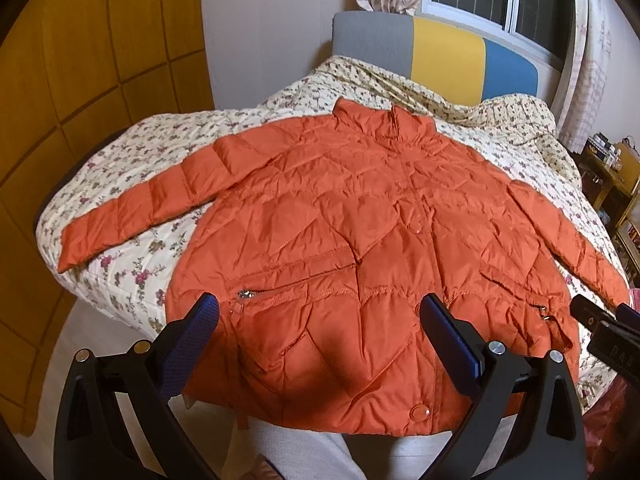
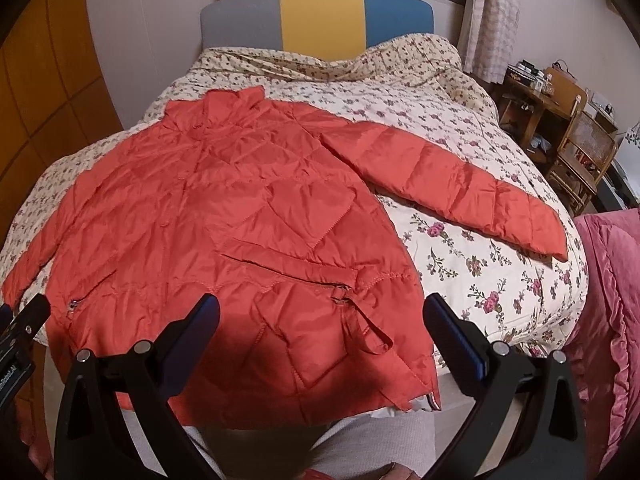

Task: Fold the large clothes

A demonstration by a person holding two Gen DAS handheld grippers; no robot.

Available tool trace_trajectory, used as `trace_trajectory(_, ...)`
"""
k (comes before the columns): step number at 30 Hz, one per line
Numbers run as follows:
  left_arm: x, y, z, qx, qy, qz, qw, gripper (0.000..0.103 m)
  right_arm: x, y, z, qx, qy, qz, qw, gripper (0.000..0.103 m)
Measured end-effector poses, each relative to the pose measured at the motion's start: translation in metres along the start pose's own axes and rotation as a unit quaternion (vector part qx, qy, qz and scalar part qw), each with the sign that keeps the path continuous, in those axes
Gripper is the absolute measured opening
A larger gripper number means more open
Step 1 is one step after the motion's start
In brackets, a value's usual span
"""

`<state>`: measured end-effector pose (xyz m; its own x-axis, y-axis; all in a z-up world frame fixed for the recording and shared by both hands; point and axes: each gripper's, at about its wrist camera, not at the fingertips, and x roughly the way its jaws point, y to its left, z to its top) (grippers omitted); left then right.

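An orange quilted puffer jacket [image 1: 340, 232] lies flat, front up, on a bed with a floral quilt [image 1: 132, 160]. Both sleeves are spread out to the sides and its hem hangs over the near bed edge. It also shows in the right wrist view [image 2: 224, 232], with the right sleeve [image 2: 460, 184] stretched toward the right. My left gripper [image 1: 320, 312] is open and empty, hovering above the hem near the left zip pocket. My right gripper [image 2: 320, 312] is open and empty above the hem's right side, near the belt strap [image 2: 360, 320].
A headboard [image 2: 320, 20] in grey, yellow and blue stands at the far end under a window. A wooden wardrobe [image 1: 80, 80] is on the left. A wooden table and chair [image 2: 576, 136] stand on the right, with a pink blanket [image 2: 612, 300] beside the bed.
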<state>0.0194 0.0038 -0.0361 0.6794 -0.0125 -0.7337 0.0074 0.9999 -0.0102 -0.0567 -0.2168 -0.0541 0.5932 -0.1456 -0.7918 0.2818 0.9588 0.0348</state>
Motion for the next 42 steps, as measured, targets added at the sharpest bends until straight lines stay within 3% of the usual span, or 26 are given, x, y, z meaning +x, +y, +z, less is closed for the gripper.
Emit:
trace_trajectory(5,0.021,0.006,-0.003,-0.001,-0.001,-0.004,1.0,0.1,0.021,-0.023,0.008,0.028,-0.001,-0.019,0.999,0.101)
trace_trajectory(11,0.056,0.034,0.005,-0.04,-0.008,-0.027,0.9988,0.1,0.051,-0.073,0.023,0.08,-0.042,0.03,0.995,0.101)
trace_trajectory(13,0.071,0.044,0.011,-0.057,-0.004,-0.02,0.9982,0.1,0.069,-0.093,0.028,0.107,-0.028,0.048,0.993,0.101)
trace_trajectory(19,0.116,0.06,0.031,-0.051,0.002,0.041,0.9979,0.1,0.105,-0.15,0.031,0.189,-0.002,0.021,0.982,0.101)
trace_trajectory(23,0.141,0.072,0.044,-0.042,0.006,0.037,0.9984,0.1,0.123,-0.191,0.028,0.284,-0.008,0.041,0.958,0.101)
trace_trajectory(26,0.162,0.077,0.051,-0.048,0.021,0.036,0.998,0.1,0.137,-0.222,0.019,0.37,-0.018,0.06,0.927,0.101)
trace_trajectory(28,0.172,0.079,0.056,-0.049,0.019,0.037,0.9979,0.1,0.139,-0.233,0.015,0.401,-0.04,0.07,0.913,0.099)
trace_trajectory(31,0.181,0.077,0.062,-0.041,0.008,0.044,0.9982,0.1,0.138,-0.24,0.017,0.408,-0.058,0.047,0.91,0.092)
trace_trajectory(35,0.191,0.078,0.068,-0.031,-0.009,0.053,0.9981,0.1,0.14,-0.249,0.023,0.435,-0.073,0.035,0.897,0.087)
trace_trajectory(39,0.202,0.085,0.075,-0.04,-0.01,0.057,0.9975,0.1,0.139,-0.27,0.022,0.486,-0.091,0.029,0.869,0.075)
trace_trajectory(42,0.214,0.089,0.073,-0.044,0.003,0.054,0.9976,0.1,0.138,-0.284,0.018,0.517,-0.104,0.034,0.849,0.073)
